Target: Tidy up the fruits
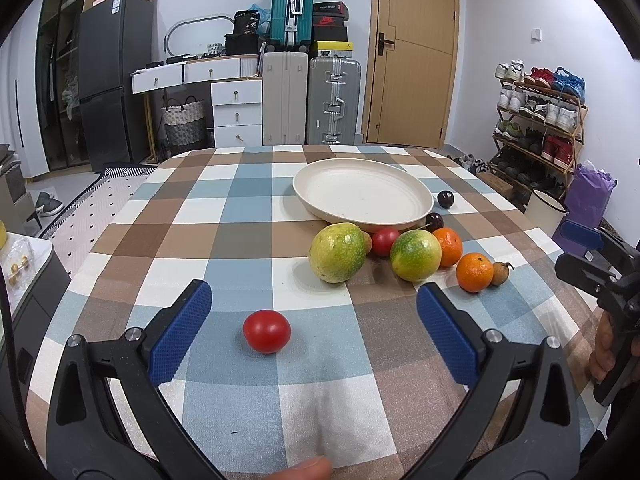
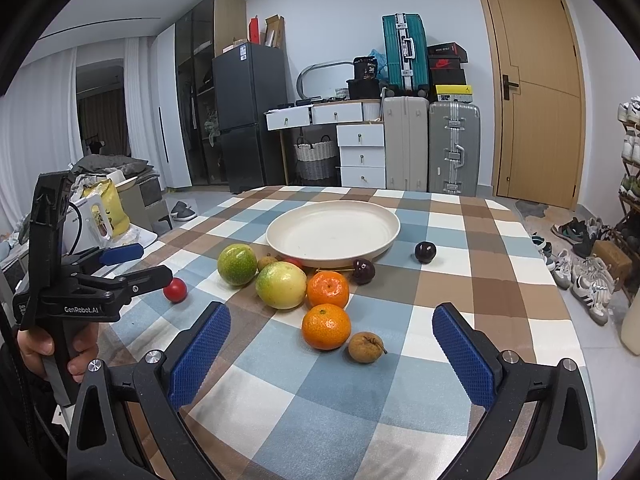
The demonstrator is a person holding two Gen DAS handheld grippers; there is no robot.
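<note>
Both grippers, left (image 1: pixel 314 312) and right (image 2: pixel 331 334), are gaping wide, holding nothing. A red tomato (image 1: pixel 267 331) is sitting near the table's (image 1: pixel 200 208) front edge, between the left fingers

A lived-in room of a home — a checked tablecloth (image 1: pixel 248 216) covers the table, and behind it stand 3 suitcases (image 1: pixel 334 100), stacked shoeboxes (image 1: pixel 330 26) and a white drawer unit (image 1: pixel 236 114). A dark fridge (image 1: pixel 114 80) stands at the left, a wooden door (image 1: pixel 414 52) is shut, and a shoe rack (image 1: pixel 540 120) is crowded with trainers — household clutter throughout.
</note>
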